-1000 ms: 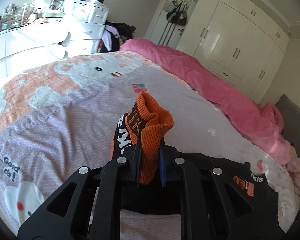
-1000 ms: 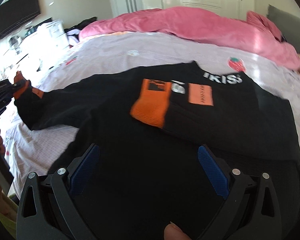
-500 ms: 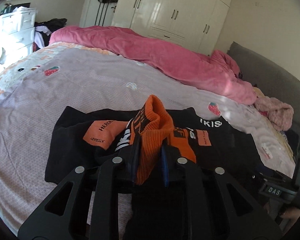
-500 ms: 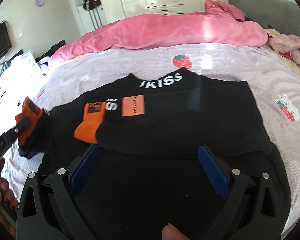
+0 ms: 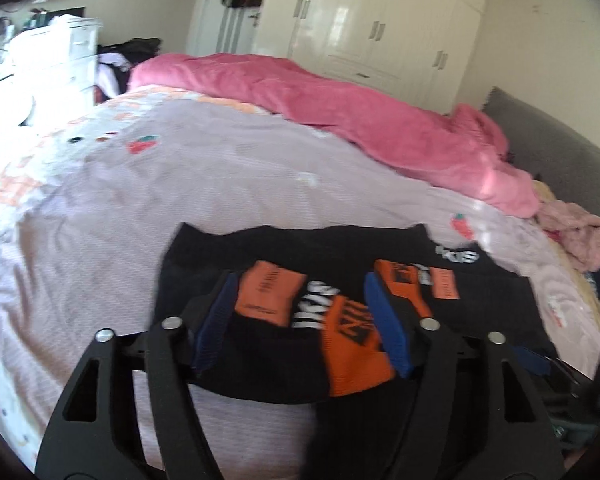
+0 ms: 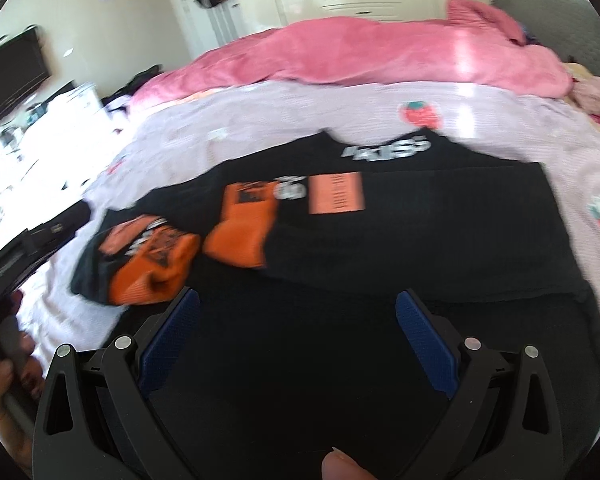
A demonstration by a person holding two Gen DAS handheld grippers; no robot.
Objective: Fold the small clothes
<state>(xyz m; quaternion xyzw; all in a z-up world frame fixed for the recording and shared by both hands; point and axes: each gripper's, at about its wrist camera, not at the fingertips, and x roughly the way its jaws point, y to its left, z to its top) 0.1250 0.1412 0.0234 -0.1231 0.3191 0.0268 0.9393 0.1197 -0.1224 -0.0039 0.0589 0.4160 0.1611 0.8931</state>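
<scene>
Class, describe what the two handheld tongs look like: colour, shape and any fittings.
Both the left tongs and the right tongs are matte black plastic with triangular cut-outs, silver round bolts at the joints, and textured blue pads inside each finger. No cables or sleeves show.

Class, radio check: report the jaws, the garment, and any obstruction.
Left gripper jaws opening, orange cuff loose between them. Right gripper open, empty. Black top flat, both sleeves folded in. Nothing blocking.

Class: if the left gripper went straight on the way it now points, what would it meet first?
Probably the orange cuff of the black sweater, which lies between the left gripper's opening jaws, unpressed; depth is unclear.
</scene>
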